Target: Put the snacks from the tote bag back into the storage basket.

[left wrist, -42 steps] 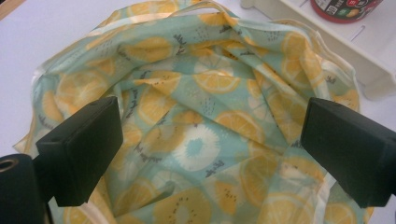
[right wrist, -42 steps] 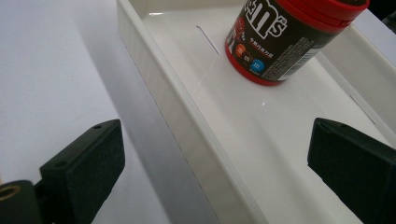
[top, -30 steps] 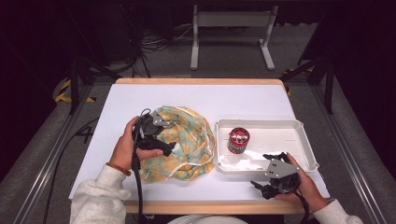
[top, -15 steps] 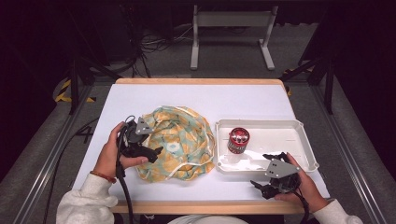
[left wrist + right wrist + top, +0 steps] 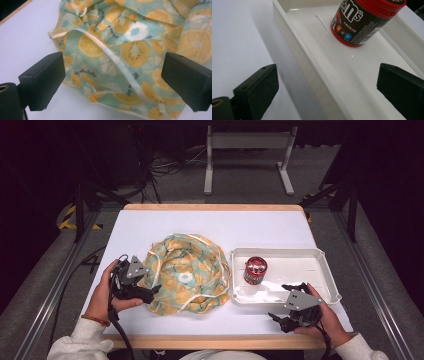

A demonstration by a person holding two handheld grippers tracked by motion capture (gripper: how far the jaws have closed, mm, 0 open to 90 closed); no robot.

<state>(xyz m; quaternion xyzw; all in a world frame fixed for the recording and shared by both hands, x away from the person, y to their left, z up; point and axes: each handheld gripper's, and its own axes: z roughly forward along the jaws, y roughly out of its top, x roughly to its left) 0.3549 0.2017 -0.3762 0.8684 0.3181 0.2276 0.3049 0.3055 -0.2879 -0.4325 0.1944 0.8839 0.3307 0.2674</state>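
The white tabletop [image 5: 210,227] is being taken up at the centre of the high view by the crumpled fruit-print cloth [image 5: 186,272], with the white tray [image 5: 327,270] lying just right of it and the red candy jar [image 5: 255,270] standing in the tray's left part. The left tongs [image 5: 152,292] are being held released at the cloth's left edge, jaws wide apart on either side of a fold. The right tongs [image 5: 275,319] are being held released at the lower right, by the tray's near rim.
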